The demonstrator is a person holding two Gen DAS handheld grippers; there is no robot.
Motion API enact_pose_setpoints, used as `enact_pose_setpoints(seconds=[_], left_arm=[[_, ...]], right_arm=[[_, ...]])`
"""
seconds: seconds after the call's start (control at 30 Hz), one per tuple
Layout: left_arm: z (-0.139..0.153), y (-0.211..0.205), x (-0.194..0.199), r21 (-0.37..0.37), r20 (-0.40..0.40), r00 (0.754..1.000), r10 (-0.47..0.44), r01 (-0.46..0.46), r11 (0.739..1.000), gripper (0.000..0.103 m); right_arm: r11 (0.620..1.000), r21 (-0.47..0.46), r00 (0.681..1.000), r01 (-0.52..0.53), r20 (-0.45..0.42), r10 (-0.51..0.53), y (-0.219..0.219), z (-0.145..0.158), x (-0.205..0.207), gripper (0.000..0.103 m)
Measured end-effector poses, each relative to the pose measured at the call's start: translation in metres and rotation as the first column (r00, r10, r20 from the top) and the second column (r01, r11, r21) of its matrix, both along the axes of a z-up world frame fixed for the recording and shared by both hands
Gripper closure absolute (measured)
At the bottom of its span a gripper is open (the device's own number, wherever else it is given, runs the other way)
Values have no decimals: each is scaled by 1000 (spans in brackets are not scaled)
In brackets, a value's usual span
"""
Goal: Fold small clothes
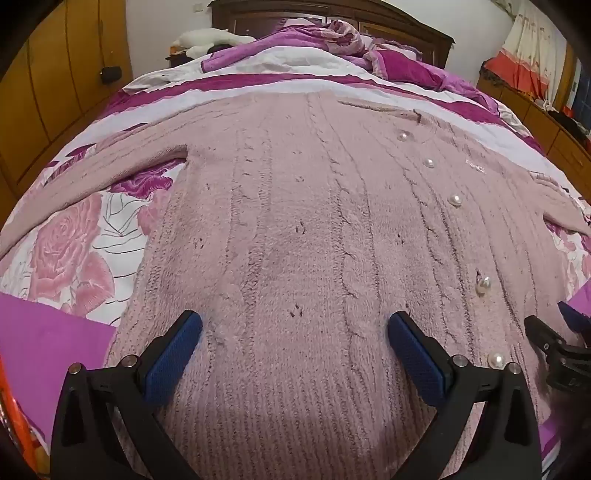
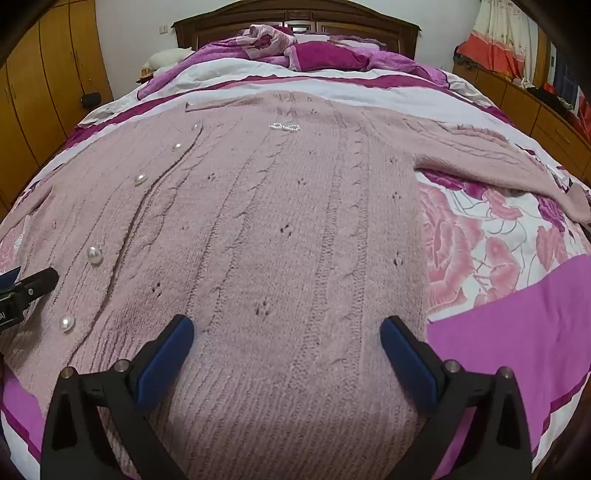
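Observation:
A pale pink cable-knit cardigan (image 1: 295, 221) with pearl buttons (image 1: 456, 200) lies flat and spread on the bed, hem towards me, both sleeves stretched out to the sides. My left gripper (image 1: 294, 332) is open, just above the hem on the cardigan's left half. My right gripper (image 2: 287, 338) is open above the hem on the right half (image 2: 295, 229). Each gripper shows at the edge of the other's view: the right gripper (image 1: 554, 343) in the left wrist view, the left gripper (image 2: 26, 291) in the right wrist view. The right sleeve (image 2: 498, 162) lies out over the bedspread.
A floral pink and purple bedspread (image 1: 74, 258) covers the bed. A heap of purple bedding (image 2: 314, 48) lies by the wooden headboard (image 2: 295, 18). Wooden wardrobes (image 1: 44, 92) stand on the left, a low wooden cabinet (image 2: 535, 122) on the right.

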State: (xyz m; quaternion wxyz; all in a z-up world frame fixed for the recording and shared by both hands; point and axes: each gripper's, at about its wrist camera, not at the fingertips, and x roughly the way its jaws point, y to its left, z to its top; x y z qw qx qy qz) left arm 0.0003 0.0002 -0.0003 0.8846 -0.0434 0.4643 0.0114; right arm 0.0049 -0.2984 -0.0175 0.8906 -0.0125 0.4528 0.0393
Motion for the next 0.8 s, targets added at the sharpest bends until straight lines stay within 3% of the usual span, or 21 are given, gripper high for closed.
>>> enact_pose_setpoints(seconds=[0.37,0.43,0.8], left_arm=[[-1,-27,9,61,-7,1000,-6,6,998,19],[-1,1,-2,-9,8,1000,2,-2,1000,19],[-1,1,-2,-8,8,1000,2,-2,1000,19]], right_arm=[[1000,-2,1000,0,2,0,0,0,0,0],[1000,5,1000,0,6,0,-1,0,-1,0],[1000,6,1000,0,7,0,-1,1,-1,0]])
